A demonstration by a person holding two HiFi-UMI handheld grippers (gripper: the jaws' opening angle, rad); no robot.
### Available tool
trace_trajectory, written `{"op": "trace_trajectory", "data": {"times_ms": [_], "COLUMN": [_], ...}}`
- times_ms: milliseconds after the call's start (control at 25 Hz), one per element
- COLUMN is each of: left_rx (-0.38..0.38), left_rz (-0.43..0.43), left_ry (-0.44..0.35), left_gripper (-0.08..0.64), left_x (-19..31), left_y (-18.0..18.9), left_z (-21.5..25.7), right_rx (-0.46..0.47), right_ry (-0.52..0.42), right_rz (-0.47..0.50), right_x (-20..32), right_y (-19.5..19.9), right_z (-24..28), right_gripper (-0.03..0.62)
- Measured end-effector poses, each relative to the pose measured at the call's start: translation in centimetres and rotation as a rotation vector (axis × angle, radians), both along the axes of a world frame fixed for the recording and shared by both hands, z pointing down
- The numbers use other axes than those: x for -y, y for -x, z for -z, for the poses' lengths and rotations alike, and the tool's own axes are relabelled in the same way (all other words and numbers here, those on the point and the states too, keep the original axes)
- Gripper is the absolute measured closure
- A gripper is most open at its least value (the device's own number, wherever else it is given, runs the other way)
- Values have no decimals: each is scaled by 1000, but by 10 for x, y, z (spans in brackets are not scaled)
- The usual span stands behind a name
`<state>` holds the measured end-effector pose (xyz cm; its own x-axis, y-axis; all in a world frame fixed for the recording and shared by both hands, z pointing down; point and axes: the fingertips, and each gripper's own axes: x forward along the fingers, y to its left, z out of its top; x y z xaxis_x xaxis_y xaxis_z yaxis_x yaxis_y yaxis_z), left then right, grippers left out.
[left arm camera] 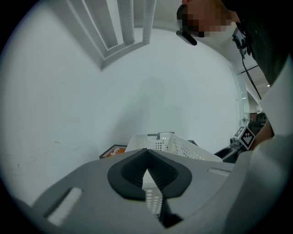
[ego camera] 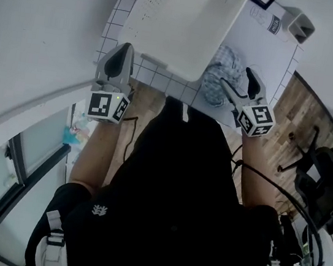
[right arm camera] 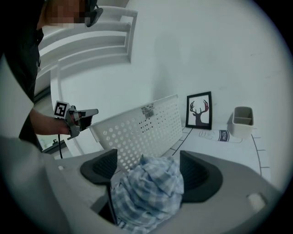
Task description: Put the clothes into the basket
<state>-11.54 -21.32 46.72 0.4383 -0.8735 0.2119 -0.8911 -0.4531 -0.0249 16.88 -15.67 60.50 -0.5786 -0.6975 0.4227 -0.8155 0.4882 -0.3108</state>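
Beside the white perforated plastic basket (ego camera: 183, 23), the crumpled blue-checked cloth (ego camera: 214, 81) lay on the white gridded table (ego camera: 264, 57), ungripped between the wide-spread jaws of the right gripper (ego camera: 236, 87). A deep, centred pinch looked best. Meanwhile the left gripper (ego camera: 120, 60) was closed and empty.

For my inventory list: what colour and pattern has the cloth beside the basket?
The cloth has light blue and white checks; the right gripper view shows it best.

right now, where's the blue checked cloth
In the head view the blue checked cloth lies on the table by the white basket's right corner, between the right gripper's open jaws.
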Motion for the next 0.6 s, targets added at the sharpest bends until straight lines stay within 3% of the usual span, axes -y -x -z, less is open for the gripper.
{"op": "trace_trajectory", "data": {"times_ms": [160,400,600], "left_rx": [-7,0,24], "left_rz": [-20,-31,-57], "left_ry": [16,28,51], "left_gripper": [554,554,554], "left_x": [0,5,4], "left_y": [2,3,-4], "left_z": [-7,-15,-24], "right_rx": [-20,-69,30], "right_ry": [74,145,193], "right_rz": [-15,-73,-103], "right_x": [-5,-5,0], "right_y": [6,-1,5], "right_z": [-30,-66,-84], "right_gripper": [135,133,133]}}
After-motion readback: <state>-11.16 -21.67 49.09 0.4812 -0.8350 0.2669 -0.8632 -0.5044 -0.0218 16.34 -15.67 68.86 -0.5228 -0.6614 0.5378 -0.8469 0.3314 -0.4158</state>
